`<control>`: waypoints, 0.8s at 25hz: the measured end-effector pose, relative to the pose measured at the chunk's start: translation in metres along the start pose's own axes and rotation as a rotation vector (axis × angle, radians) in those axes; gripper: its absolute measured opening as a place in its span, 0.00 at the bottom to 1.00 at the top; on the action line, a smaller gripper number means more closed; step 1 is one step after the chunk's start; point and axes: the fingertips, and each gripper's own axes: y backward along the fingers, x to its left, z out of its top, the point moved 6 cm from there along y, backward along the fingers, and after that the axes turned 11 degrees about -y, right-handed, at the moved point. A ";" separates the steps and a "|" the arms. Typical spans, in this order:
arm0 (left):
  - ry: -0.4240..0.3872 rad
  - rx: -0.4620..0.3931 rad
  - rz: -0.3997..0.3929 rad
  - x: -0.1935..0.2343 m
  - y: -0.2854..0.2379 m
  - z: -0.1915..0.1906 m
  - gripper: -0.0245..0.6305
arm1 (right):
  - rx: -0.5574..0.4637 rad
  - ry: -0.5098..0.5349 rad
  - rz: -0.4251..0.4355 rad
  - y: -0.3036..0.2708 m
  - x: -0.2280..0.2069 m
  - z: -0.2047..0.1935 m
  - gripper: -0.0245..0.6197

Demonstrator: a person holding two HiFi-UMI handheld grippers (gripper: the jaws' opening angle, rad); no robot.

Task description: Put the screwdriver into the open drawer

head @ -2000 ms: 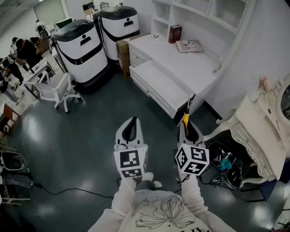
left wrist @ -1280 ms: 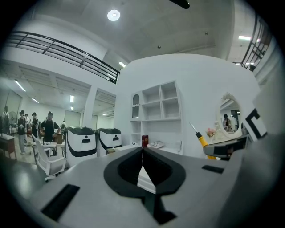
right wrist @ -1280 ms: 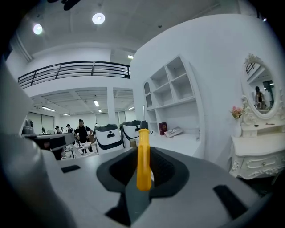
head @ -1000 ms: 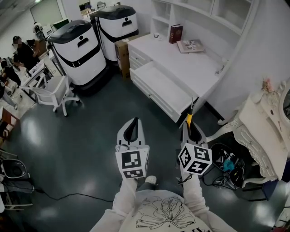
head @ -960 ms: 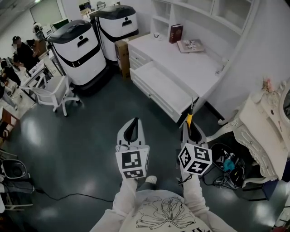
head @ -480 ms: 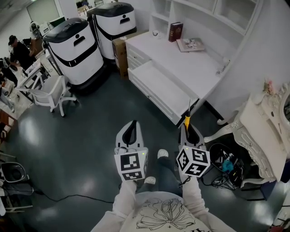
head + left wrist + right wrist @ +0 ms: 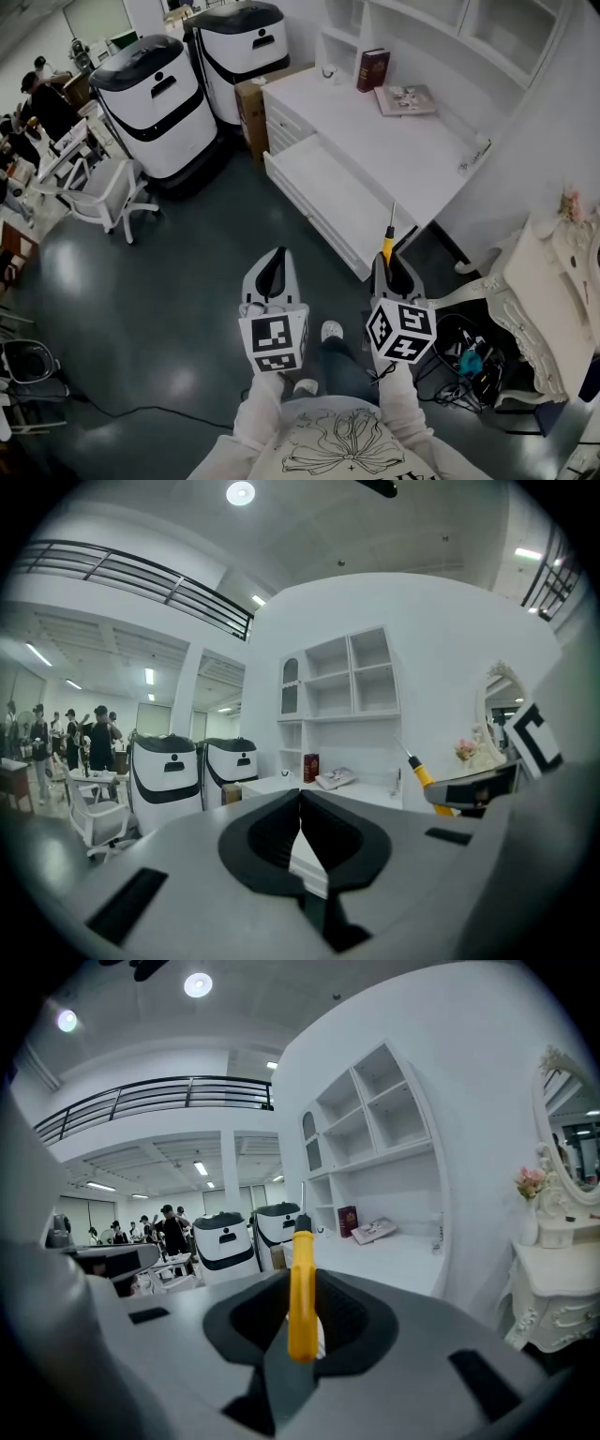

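Ok, R tongs (image 7: 392, 270) grip screwdriver (image 7: 385, 246) nr drawer (image 7: 342, 192).

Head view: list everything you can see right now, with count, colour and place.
screwdriver: 1, yellow handle, in right gripper, tip toward drawer
drawer: 1, white, open, below desk top
desk: 1, white, upper right
book: 1, dark red, upright at desk back
magazine: 1, pale, flat on desk
machines: 2, white and black, left of desk
cardboard box: 1, brown, beside desk
left gripper: 1, grey, shut, empty
right gripper: 1, grey, shut on screwdriver
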 end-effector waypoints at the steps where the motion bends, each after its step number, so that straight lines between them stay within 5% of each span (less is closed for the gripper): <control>1: 0.002 0.001 0.004 0.000 -0.011 0.002 0.05 | 0.003 0.002 0.004 -0.010 -0.004 0.005 0.16; 20: 0.024 0.041 0.103 -0.015 -0.172 0.033 0.05 | 0.057 0.018 0.112 -0.170 -0.066 0.079 0.16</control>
